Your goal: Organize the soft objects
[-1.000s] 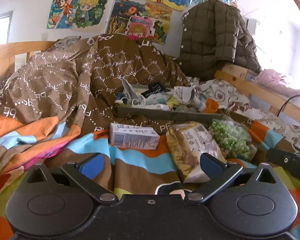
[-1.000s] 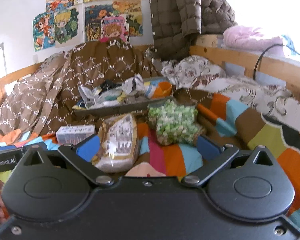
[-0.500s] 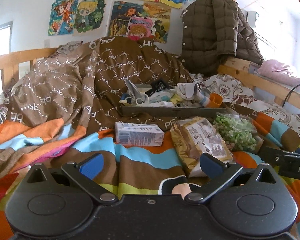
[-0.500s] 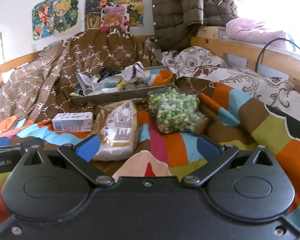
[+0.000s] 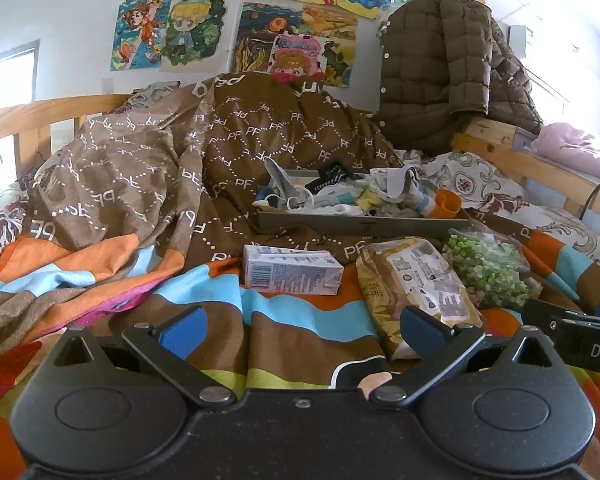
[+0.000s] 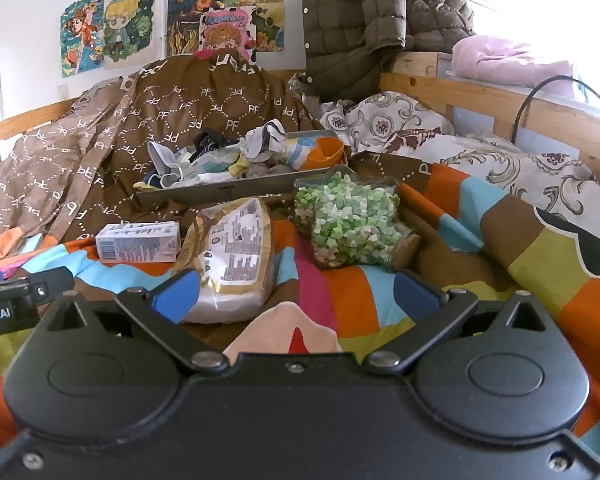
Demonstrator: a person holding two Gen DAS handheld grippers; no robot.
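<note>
On the colourful striped quilt lie a white carton (image 5: 290, 274) (image 6: 140, 240), a gold snack bag (image 5: 416, 284) (image 6: 230, 256) and a clear bag of green and white sweets (image 5: 488, 268) (image 6: 346, 220). Behind them a grey tray (image 5: 360, 224) (image 6: 236, 190) holds a heap of socks and small cloth items. My left gripper (image 5: 302, 326) hovers open just short of the carton and gold bag, with nothing between its fingers. My right gripper (image 6: 294, 292) is open too, close before the gold bag and the sweets.
A brown patterned duvet (image 5: 180, 168) is piled at the back left. A quilted olive jacket (image 5: 440, 68) hangs over the wooden bed rail (image 6: 500, 96). A floral pillow (image 6: 400, 124) and a pink blanket (image 6: 508, 60) lie at right. A black cable (image 6: 536, 92) crosses the rail.
Both grippers have drawn back and dropped a little, so the carton, bags and tray sit slightly farther off. Both stay open and nothing on the bed has moved.
</note>
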